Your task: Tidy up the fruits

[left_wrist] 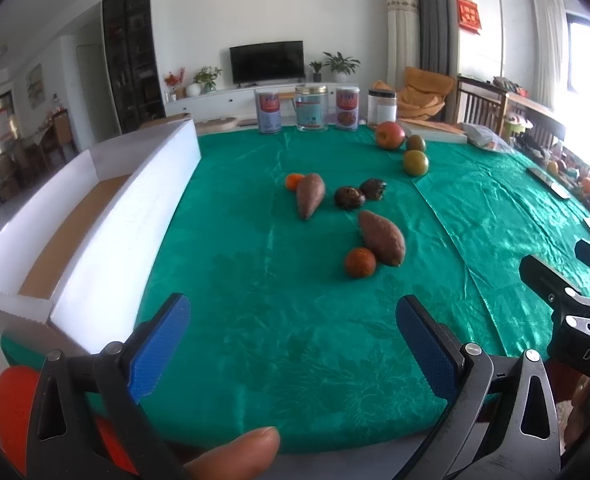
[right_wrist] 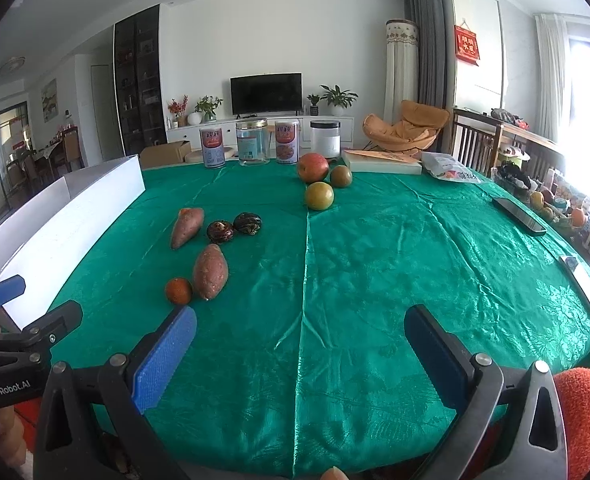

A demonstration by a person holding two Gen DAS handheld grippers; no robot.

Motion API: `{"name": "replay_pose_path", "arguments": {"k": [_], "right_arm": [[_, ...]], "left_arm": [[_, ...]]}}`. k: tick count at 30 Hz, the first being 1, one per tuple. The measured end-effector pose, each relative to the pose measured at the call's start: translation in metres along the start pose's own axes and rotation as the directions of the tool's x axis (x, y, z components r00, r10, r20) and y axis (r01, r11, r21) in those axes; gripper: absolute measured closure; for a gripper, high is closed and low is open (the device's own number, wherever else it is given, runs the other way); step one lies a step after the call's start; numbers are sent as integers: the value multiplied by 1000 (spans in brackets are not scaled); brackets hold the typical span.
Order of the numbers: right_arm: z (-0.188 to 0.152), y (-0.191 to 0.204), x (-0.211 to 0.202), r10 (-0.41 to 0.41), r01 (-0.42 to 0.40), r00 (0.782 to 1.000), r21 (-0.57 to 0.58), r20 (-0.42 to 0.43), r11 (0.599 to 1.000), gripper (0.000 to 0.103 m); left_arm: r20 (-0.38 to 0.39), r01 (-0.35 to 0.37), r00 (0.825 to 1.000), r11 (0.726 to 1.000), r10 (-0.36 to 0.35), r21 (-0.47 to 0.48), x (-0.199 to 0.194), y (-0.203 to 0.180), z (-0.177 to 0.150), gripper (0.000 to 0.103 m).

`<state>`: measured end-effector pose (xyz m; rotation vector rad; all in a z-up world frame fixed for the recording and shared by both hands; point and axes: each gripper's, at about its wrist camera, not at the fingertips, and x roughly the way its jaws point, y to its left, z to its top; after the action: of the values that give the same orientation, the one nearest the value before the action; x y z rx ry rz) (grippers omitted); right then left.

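both tools hover over the near edge of the shiny green patterned tablecloth (left_wrist: 255,280), nothing yet picked up. the left gripper (left_wrist: 291,348) is spread wide and empty, and the right gripper (right_wrist: 301,352) likewise stands released with nothing between its blue pads.

the produce lies in the middle of each frame. nearest is a small round orange citrus (left_wrist: 360,262), touching a reddish-brown sweet potato (left_wrist: 382,237) whose long axis runs from upper left to lower right in the left wrist view. in the right wrist view that pair sits just above the left blue pad, so both grippers look about equally close; the long white cardboard box with a brown floor (left_wrist: 75,236) fills the left of the frame, which i judge favours the left one.

further up lie a second sweet potato (left_wrist: 310,195), two dark wrinkled fruits (left_wrist: 361,193), and a red apple (left_wrist: 390,135) with two green-brown round fruits (left_wrist: 415,156).

readable writing: "genrobot.ai" on the left tool's body in the right wrist view, "das" on the right tool's body at the left view's right edge.
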<state>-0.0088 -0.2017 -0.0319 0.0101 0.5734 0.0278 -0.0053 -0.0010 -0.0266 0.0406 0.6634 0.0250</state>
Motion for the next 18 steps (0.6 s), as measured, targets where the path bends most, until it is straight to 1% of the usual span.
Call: {"name": "replay_pose_path", "arguments": {"k": [18], "right_arm": [[0,-1,-1,-13,13,1000,2,22,1000,0]], "left_arm": [[-2,-2,1000,1000,2,-2,3,-1,-1,0]]}}
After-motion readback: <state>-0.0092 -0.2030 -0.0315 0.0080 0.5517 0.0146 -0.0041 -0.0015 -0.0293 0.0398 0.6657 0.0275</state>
